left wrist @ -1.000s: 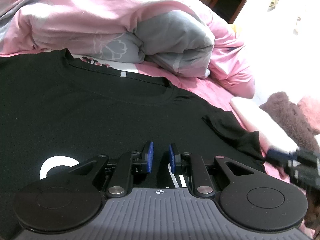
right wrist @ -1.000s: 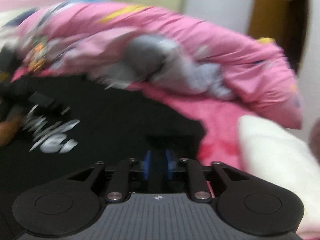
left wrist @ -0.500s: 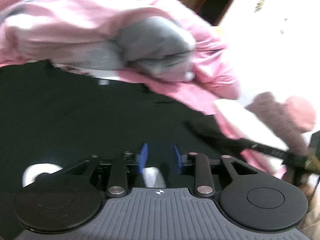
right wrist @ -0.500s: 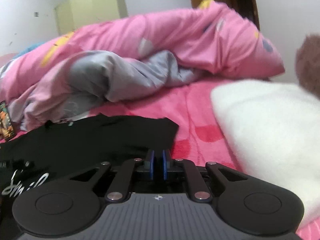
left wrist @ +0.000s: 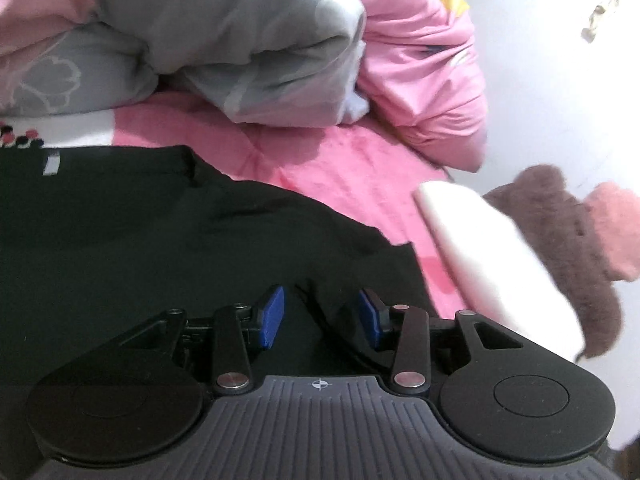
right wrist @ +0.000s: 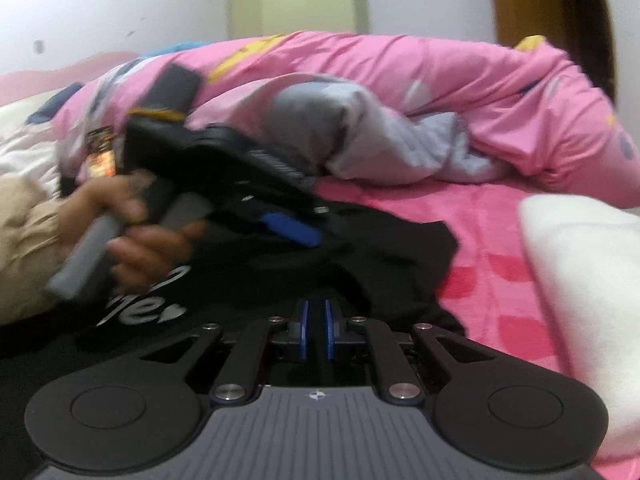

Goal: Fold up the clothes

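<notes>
A black T-shirt [left wrist: 120, 232] with white lettering [right wrist: 140, 308] lies flat on the pink bed sheet [left wrist: 340, 168]. Its right sleeve [left wrist: 384, 268] points toward the white pillow. My left gripper [left wrist: 320, 312] is open low over the shirt at the sleeve seam, with a fold of black cloth between its blue pads [left wrist: 272, 316]. In the right wrist view a person's hand [right wrist: 132, 220] holds that left gripper [right wrist: 304, 234] over the shoulder area. My right gripper [right wrist: 316, 336] is shut on the black cloth at the sleeve's near edge [right wrist: 400, 280].
A bunched pink and grey duvet [left wrist: 240, 40] lies along the far side of the bed. A white pillow [left wrist: 492, 264] and a brown plush toy [left wrist: 560, 232] sit to the right, by the white wall [left wrist: 560, 80]. A wardrobe [right wrist: 296, 4] and door frame [right wrist: 540, 0] stand behind.
My left gripper has moved right along the shirt to the sleeve and its jaws have opened wider. The right gripper's view swung from the shirt's side to the sleeve's edge and holds cloth.
</notes>
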A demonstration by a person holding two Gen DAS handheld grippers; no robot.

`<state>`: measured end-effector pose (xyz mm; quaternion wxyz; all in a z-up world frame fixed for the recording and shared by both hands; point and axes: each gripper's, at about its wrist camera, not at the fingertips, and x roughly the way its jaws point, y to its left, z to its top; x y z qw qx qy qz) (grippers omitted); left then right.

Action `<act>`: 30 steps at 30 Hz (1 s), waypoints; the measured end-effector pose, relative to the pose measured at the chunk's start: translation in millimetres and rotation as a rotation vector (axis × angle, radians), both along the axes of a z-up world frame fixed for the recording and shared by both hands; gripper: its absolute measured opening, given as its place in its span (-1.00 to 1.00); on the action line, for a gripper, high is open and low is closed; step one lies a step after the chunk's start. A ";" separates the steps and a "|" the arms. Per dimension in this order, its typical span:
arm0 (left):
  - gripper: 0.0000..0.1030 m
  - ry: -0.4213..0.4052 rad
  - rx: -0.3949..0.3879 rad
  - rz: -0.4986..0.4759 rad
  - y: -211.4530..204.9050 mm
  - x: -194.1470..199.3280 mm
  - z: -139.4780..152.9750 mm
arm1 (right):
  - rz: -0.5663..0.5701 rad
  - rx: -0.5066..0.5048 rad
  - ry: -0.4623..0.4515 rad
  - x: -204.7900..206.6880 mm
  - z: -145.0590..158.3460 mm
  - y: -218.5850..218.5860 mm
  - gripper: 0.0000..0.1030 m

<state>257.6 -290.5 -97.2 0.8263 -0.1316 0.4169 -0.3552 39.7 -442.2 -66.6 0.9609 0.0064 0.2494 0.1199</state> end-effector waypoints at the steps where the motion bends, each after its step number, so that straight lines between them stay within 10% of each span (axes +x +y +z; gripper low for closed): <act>1: -0.22 -0.004 0.000 0.004 0.1 0.9 0.5 | 0.033 0.009 -0.003 -2.3 0.8 0.7 -0.79; 7: -0.22 -0.015 0.012 0.013 2.6 3.2 5.0 | 0.015 0.085 -0.161 -26.6 19.6 -22.0 -0.05; 14: -0.24 0.002 0.031 0.019 -8.9 10.0 -0.4 | -0.088 -0.211 -0.068 3.3 1.7 0.4 -0.01; 18: -0.78 -0.066 0.101 0.003 -19.9 4.1 1.7 | -0.085 -0.324 -0.017 14.0 -11.7 14.6 -0.21; 21: -0.95 -0.129 0.136 0.010 -28.9 -1.1 8.0 | -0.106 -0.304 -0.037 8.9 -10.6 9.0 -0.80; 30: -0.97 -0.316 0.101 0.023 -73.9 -10.7 63.1 | -0.249 0.117 -0.199 -12.6 18.7 -65.3 -0.97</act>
